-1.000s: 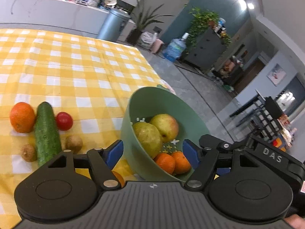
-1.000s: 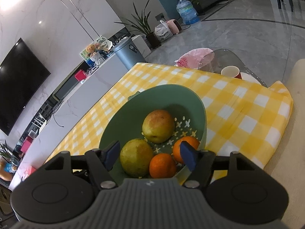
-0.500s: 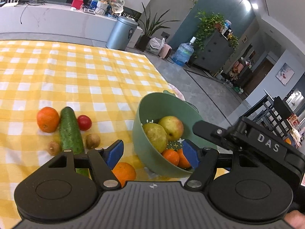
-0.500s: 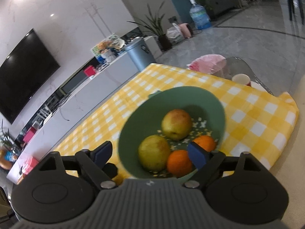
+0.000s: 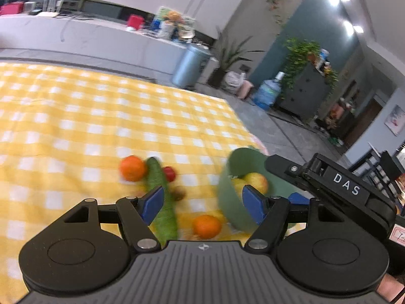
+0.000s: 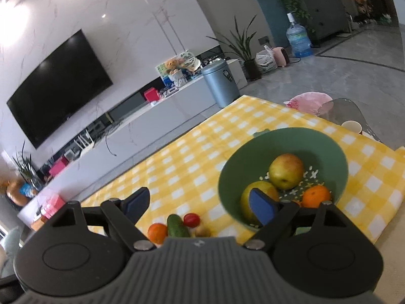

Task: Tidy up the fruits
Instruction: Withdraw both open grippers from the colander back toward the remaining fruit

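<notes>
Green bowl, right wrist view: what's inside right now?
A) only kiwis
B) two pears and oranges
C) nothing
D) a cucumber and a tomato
B: the green bowl holds two yellow-green pears, one behind the other, plus an orange; a second orange is mostly hidden behind the gripper finger. The cucumber and tomato lie outside on the checked cloth.

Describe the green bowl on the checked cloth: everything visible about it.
The green bowl is deep and round, matte sage green, plastic or ceramic by its look, with a small tab on its far rim. It stands upright on the yellow checked tablecloth, near the cloth's edge. Small white and yellow flower shapes dot its inside bottom. In it lie two yellow-green pears and at least one orange. Neither gripper touches it; the cucumber and the other produce lie apart from it on the cloth.
</notes>
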